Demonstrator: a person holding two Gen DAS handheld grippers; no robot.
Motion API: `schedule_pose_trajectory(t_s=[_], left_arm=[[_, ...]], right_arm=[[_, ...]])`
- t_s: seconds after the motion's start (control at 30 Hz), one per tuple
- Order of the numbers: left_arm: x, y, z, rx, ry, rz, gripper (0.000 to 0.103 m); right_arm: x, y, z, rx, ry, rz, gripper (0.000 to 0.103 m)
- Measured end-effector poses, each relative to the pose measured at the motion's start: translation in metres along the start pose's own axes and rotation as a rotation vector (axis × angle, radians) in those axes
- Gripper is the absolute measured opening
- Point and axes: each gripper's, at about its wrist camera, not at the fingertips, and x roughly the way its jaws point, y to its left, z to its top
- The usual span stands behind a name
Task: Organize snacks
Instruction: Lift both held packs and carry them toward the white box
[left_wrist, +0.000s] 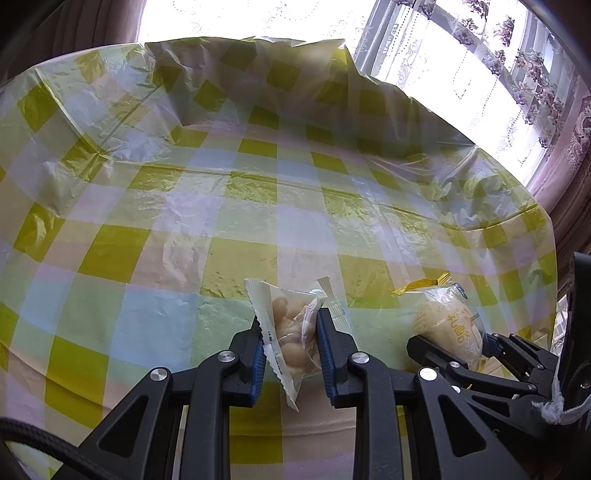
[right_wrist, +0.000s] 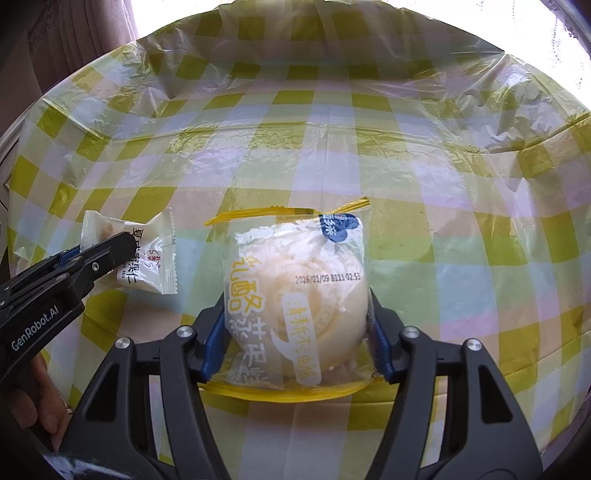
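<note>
A small white packet of pale nuts (left_wrist: 290, 345) sits between the blue pads of my left gripper (left_wrist: 286, 323), which is shut on it just above the checked tablecloth. To its right is a clear, yellow-edged packet holding a round pale bun (left_wrist: 447, 321), flanked by my right gripper (left_wrist: 452, 341). In the right wrist view the bun packet (right_wrist: 295, 273) fills the middle, and my right gripper (right_wrist: 296, 314) has both pads pressed on its sides. My left gripper (right_wrist: 123, 243) reaches in from the left, shut on the nut packet (right_wrist: 151, 258).
The table wears a yellow, white and blue checked plastic cloth (left_wrist: 258, 206), crumpled and raised along the far edge (left_wrist: 258, 74). A bright window with flowered lace curtains (left_wrist: 498, 74) lies beyond on the right. A person's hand (right_wrist: 37, 410) holds the left gripper.
</note>
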Motion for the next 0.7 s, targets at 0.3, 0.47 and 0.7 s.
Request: schedule_pose_trajectory(t_s=[0.3,0.47,0.7], left_arm=[[-0.015,-0.018,-0.002,0.016,-0.008,-0.026,0.026],[-0.026,-0.035,-0.007,0.032,-0.007,-0.048,0.026],[-0.038,-0.072,-0.020,0.072,0.014,-0.122,0.026]], right_arm=[[-0.024,-0.014,-0.010,0.034,-0.030,-0.014,0.066],[-0.041,-0.025,-0.018,0.061,-0.053,-0.021,0.066],[-0.072,-0.052,-0.037,0.127,-0.082,-0.033,0.066]])
